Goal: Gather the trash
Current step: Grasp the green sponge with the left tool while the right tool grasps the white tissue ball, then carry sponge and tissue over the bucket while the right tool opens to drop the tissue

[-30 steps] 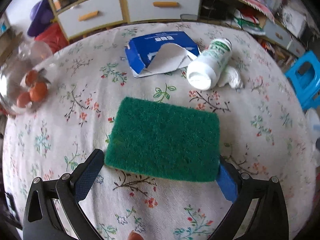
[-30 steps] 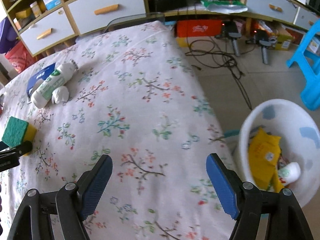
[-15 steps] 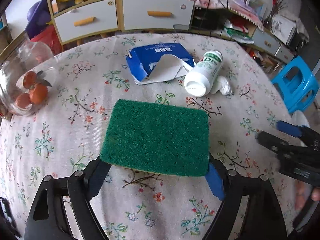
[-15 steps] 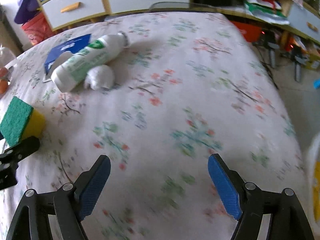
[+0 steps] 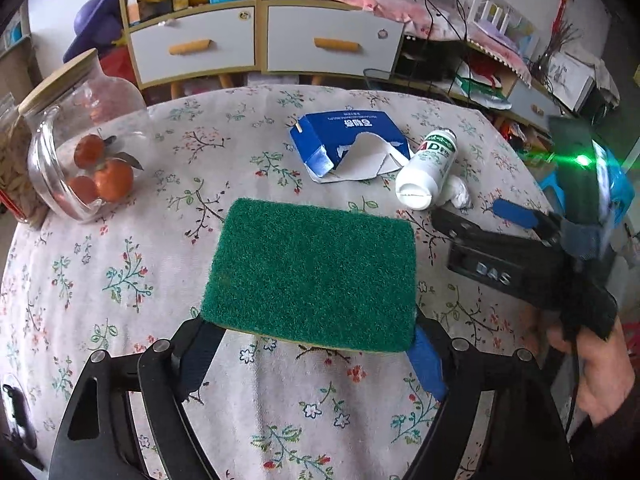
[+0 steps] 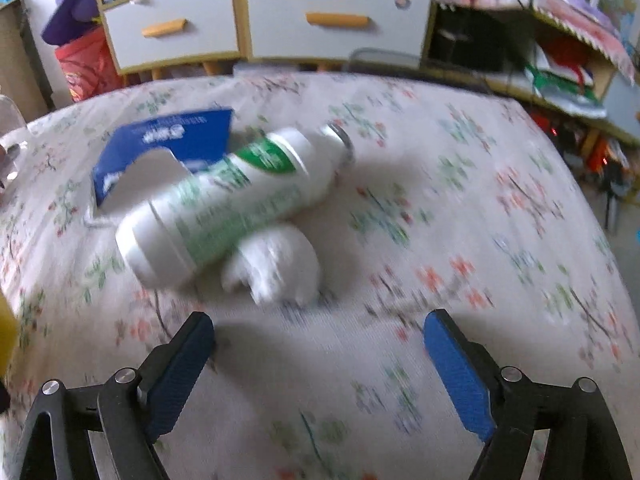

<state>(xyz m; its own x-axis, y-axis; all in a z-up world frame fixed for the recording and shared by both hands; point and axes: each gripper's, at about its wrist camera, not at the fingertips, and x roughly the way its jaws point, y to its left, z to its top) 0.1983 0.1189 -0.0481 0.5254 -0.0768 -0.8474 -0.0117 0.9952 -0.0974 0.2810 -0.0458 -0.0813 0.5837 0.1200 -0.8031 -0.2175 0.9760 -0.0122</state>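
A green scouring sponge (image 5: 312,268) with a yellow underside sits between the pads of my left gripper (image 5: 308,324), held just above the floral tablecloth (image 5: 120,280); the jaws are closing on its two short sides. A white bottle with a green label (image 6: 224,208) lies on its side, a crumpled white tissue wad (image 6: 280,264) against it. A torn blue carton (image 6: 168,140) lies behind them. My right gripper (image 6: 319,320) hovers just short of the tissue with its jaws opening and nothing between them. It also shows in the left wrist view, right gripper (image 5: 466,210), beside the bottle (image 5: 426,168).
A glass jar of oranges (image 5: 80,160) stands at the table's left edge. A cabinet with grey drawers (image 5: 260,40) lines the far wall. Cluttered shelves and a blue stool (image 5: 620,192) stand beyond the table's right edge. A person's hand (image 5: 600,372) holds the right gripper.
The left gripper's pads closed in on the sponge and lifted it slightly. The right gripper swung left from the table's bin side to the bottle and tissue, entering the left wrist view.
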